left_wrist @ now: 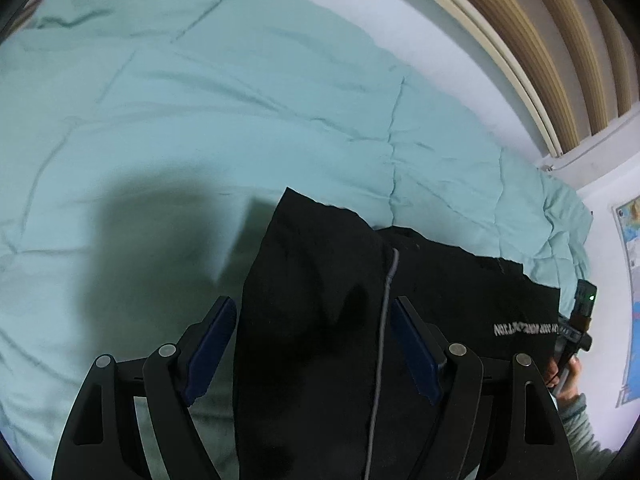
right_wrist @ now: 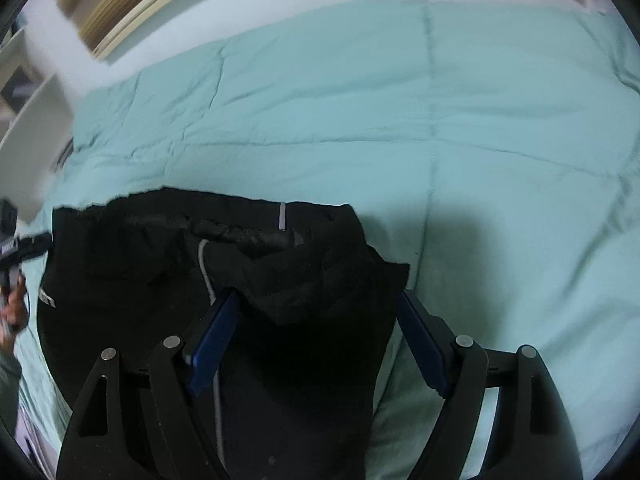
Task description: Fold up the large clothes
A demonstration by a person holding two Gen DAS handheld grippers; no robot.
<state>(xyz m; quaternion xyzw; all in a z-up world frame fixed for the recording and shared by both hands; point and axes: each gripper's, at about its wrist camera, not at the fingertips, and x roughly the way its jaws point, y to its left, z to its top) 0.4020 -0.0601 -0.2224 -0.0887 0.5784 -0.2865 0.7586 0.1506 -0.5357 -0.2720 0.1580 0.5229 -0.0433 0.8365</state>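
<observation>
A black hooded garment [left_wrist: 320,300] with a grey drawstring [left_wrist: 380,340] and white lettering [left_wrist: 524,328] lies on a teal quilt [left_wrist: 200,120]. My left gripper [left_wrist: 314,308] is open, its blue pads on either side of a raised fold of the black cloth, not closed on it. In the right wrist view the same garment [right_wrist: 200,248] lies bunched, hood side up. My right gripper [right_wrist: 320,300] is open over its right part, with cloth between the pads. The other gripper and hand show at the right edge of the left view [left_wrist: 576,328] and at the left edge of the right view [right_wrist: 16,248].
The teal quilt [right_wrist: 440,100] covers the bed beyond and beside the garment. A white wall and wooden slats [left_wrist: 540,40] run along the far side of the bed. A map poster [left_wrist: 632,280] hangs at the right. White shelves [right_wrist: 28,120] stand at the left.
</observation>
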